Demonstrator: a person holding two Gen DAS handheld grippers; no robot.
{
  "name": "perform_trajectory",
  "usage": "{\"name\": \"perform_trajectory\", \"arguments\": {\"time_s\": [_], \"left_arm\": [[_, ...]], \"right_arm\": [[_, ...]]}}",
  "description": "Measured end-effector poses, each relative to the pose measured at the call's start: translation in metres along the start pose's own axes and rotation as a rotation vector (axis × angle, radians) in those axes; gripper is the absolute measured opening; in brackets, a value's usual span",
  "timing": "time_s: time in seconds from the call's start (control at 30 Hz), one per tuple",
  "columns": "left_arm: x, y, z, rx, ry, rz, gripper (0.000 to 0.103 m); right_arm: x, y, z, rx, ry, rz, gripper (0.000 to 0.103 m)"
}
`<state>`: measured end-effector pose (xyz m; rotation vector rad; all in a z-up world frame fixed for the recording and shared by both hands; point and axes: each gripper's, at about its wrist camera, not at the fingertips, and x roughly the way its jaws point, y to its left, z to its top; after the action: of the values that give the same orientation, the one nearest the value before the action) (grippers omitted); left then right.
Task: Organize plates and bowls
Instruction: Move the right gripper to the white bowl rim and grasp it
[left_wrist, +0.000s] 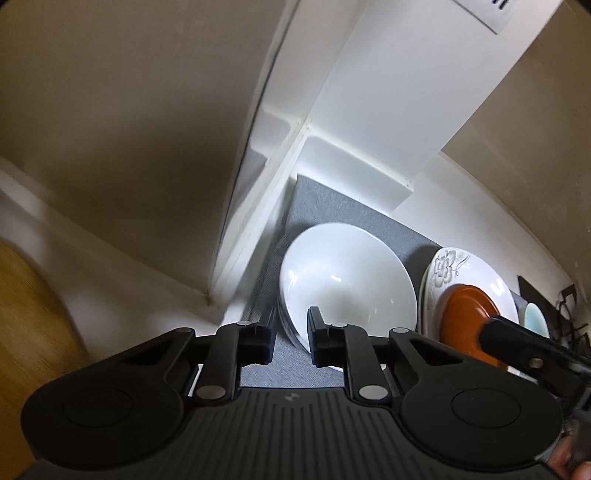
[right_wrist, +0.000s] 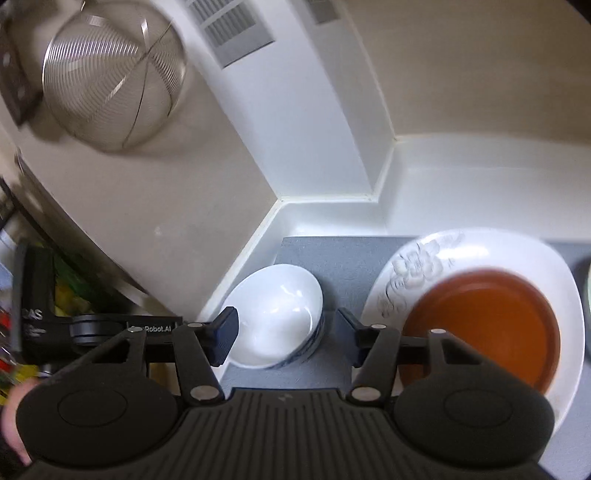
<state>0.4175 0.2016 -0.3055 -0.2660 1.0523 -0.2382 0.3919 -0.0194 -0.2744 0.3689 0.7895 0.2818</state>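
A white bowl (left_wrist: 343, 280) tops a small stack of bowls on a grey mat (left_wrist: 343, 214). My left gripper (left_wrist: 291, 332) has its jaws either side of the stack's near rim, a gap still showing. An orange plate (left_wrist: 467, 314) lies on a white flowered plate (left_wrist: 461, 266) to the right. In the right wrist view the bowl stack (right_wrist: 277, 314) sits between the fingers of my open right gripper (right_wrist: 286, 332), which is above it and empty. The orange plate (right_wrist: 491, 321) and flowered plate (right_wrist: 461, 251) lie right of it.
White wall corner and ledge (right_wrist: 332, 195) stand behind the mat (right_wrist: 351, 258). A wire mesh basket (right_wrist: 110, 81) hangs at upper left. A teal dish (left_wrist: 535, 317) lies at the far right. A wooden surface (left_wrist: 29, 332) is at the left.
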Motion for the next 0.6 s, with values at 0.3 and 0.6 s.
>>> {"name": "perform_trajectory", "arguments": {"time_s": [0.3, 0.6], "left_arm": [[0.016, 0.005, -0.002, -0.042, 0.028, -0.01, 0.019], [0.014, 0.001, -0.004, -0.025, 0.047, 0.008, 0.015]], "right_arm": [[0.043, -0.001, -0.01, -0.013, 0.123, -0.051, 0.026], [0.069, 0.005, -0.005, -0.056, 0.186, -0.078, 0.023]]}}
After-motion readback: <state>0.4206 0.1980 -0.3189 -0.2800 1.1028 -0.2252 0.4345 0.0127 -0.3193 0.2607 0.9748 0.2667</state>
